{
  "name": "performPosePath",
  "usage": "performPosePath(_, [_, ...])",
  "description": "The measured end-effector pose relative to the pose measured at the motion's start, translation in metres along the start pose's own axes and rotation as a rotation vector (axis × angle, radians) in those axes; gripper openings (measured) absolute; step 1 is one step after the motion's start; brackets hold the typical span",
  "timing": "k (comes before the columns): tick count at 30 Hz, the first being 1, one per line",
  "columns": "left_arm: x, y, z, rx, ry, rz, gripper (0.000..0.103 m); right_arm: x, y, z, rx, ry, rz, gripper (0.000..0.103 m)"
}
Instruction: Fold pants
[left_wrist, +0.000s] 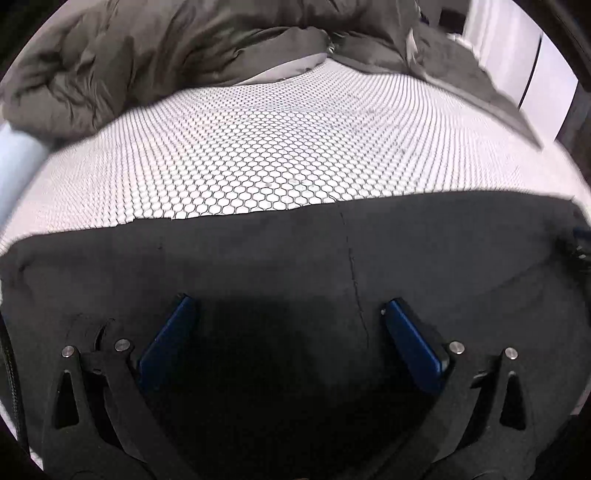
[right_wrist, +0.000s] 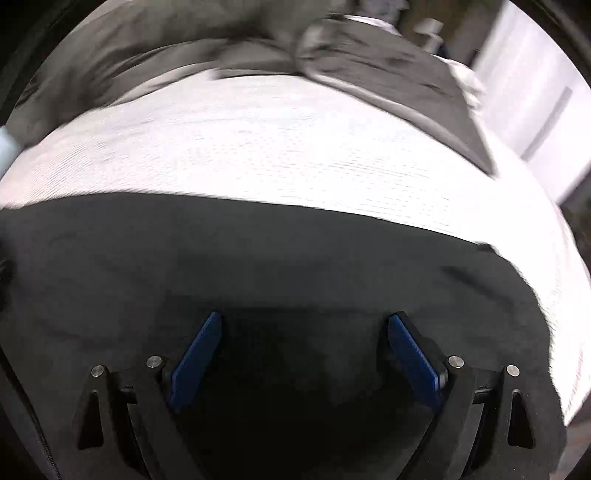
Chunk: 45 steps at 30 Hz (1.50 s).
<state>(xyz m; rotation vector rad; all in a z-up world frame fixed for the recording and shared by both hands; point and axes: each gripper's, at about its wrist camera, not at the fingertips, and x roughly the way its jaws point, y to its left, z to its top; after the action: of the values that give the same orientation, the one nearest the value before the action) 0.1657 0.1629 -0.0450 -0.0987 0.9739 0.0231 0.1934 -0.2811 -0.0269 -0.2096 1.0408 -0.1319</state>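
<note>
Bed: white honeycomb-print sheet, grey duvet bunched at far end.
Black pants spread flat across near part of bed, far edge straight, seam down middle.
Left tongs spread wide above cloth, nothing pinched.
Right tongs likewise spread, empty.
Judgement: pinch near edge with both tongs at matching spots, lift together, keep cloth taut, lay edge on edge.

Both fisheye views curve strongly toward dark circular corners; the left wrist view is mostly sharp, the right wrist view motion-blurred throughout, with a deep shadow between the fingers.
</note>
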Motion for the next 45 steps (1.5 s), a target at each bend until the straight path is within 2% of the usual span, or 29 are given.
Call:
performPosePath(2, [-0.003, 0.002, 0.002, -0.009, -0.013, 0.017, 0.102, -0.001, -0.011, -0.001, 0.027, -0.010, -0.044, 0.092])
performPosePath(5, [-0.012, -0.009, 0.005, 0.030, -0.039, 0.071, 0.102, -0.006, -0.009, 0.000, 0.017, -0.032, -0.030, 0.092])
performPosePath(10, [-0.025, -0.051, 0.018, 0.068, -0.077, 0.000, 0.102, -0.027, 0.040, 0.009, -0.097, -0.108, 0.073, 0.092])
performPosePath(12, [-0.015, -0.073, 0.026, 0.109, -0.059, -0.026, 0.102, -0.031, 0.063, 0.015, -0.140, -0.110, 0.165, 0.092])
performPosePath(15, [0.006, -0.100, 0.029, 0.161, -0.005, -0.048, 0.102, -0.022, 0.086, 0.020, -0.170, -0.074, 0.220, 0.092])
performPosePath(17, [0.017, -0.106, 0.025, 0.160, 0.037, -0.076, 0.102, -0.009, 0.096, 0.014, -0.203, -0.029, 0.171, 0.092])
performPosePath(19, [0.021, -0.105, 0.024, 0.157, 0.042, -0.068, 0.102, -0.005, 0.097, 0.011, -0.220, -0.027, 0.138, 0.092])
performPosePath(20, [0.020, -0.102, 0.025, 0.148, 0.034, -0.057, 0.103, -0.006, 0.093, 0.011, -0.215, -0.028, 0.126, 0.092])
performPosePath(21, [0.019, -0.096, 0.027, 0.132, 0.025, -0.014, 0.103, -0.007, 0.087, 0.012, -0.203, -0.032, 0.092, 0.092])
performPosePath(23, [0.020, -0.082, 0.028, 0.092, 0.022, 0.043, 0.103, -0.004, 0.065, 0.011, -0.171, -0.036, 0.029, 0.092])
performPosePath(27, [0.017, -0.041, 0.027, -0.005, 0.010, 0.096, 0.102, 0.002, 0.013, 0.012, -0.043, -0.029, -0.067, 0.092])
performPosePath(30, [0.015, -0.022, 0.023, -0.012, 0.000, 0.114, 0.102, 0.002, -0.014, 0.005, -0.005, -0.023, -0.142, 0.092])
performPosePath(34, [0.013, -0.017, 0.020, 0.001, -0.011, 0.149, 0.102, -0.003, -0.030, 0.000, 0.015, -0.026, -0.207, 0.092])
performPosePath(37, [0.000, -0.025, 0.020, 0.030, -0.052, 0.134, 0.102, -0.019, -0.026, -0.004, 0.019, -0.067, -0.137, 0.092])
performPosePath(39, [-0.017, -0.044, 0.008, 0.077, -0.077, 0.074, 0.102, -0.039, -0.020, -0.012, 0.013, -0.106, -0.004, 0.092])
performPosePath(42, [-0.040, -0.079, -0.017, 0.193, -0.090, -0.001, 0.102, -0.061, 0.003, -0.025, -0.069, -0.145, 0.135, 0.092])
performPosePath(45, [-0.046, -0.100, -0.041, 0.283, -0.075, -0.058, 0.102, -0.065, 0.026, -0.047, -0.162, -0.123, 0.210, 0.092])
